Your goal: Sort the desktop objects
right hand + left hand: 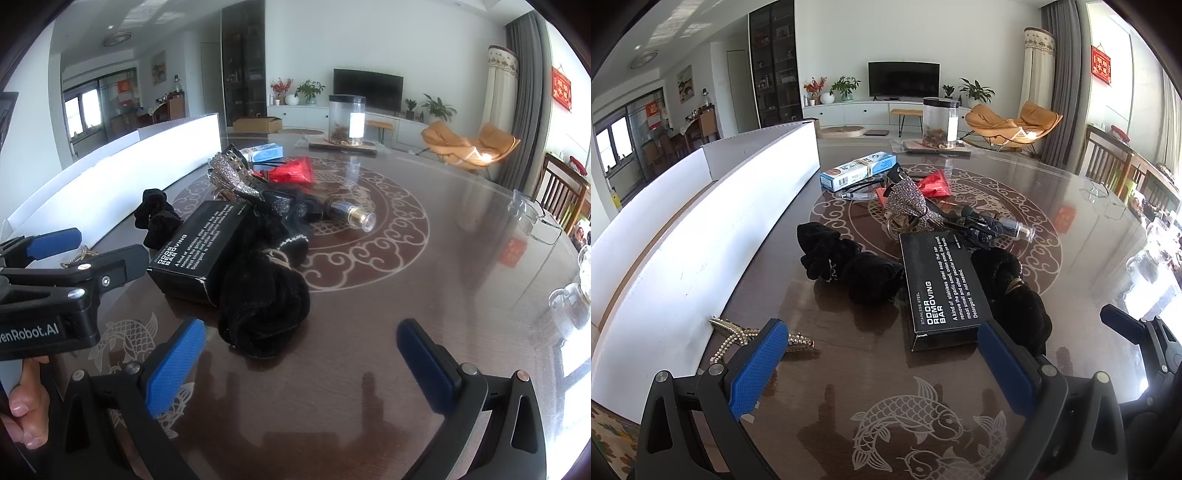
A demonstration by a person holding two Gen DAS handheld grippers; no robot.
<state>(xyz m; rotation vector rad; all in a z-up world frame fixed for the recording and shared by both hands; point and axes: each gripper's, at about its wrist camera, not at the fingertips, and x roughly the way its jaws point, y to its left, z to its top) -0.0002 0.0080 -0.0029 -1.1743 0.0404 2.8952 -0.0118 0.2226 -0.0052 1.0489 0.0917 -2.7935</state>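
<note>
My left gripper (pixel 882 365) hovers open and empty over the glossy round table (pixel 886 413). Just ahead of it lies a black box (pixel 942 288) printed "Odor Removing Bar". A black scrunchie (pixel 846 262) sits left of the box and a bunched black cloth (pixel 1012 288) lies right of it. A rhinestone hair clip (pixel 757 334) lies by the left finger. My right gripper (pixel 299 363) is open too, with the black cloth (pixel 266 306) close in front of it. Further back are a rhinestone bow (pixel 908 201), a red packet (pixel 934 184), a blue-white carton (pixel 857 171) and a clear vial (pixel 354 216).
A long white open box (pixel 720 221) runs along the table's left side. A clear jar (pixel 940 122) stands at the far edge and eyeglasses (pixel 532 218) lie to the right. A hand (pixel 26 406) holds the left gripper (pixel 110 243) at the left.
</note>
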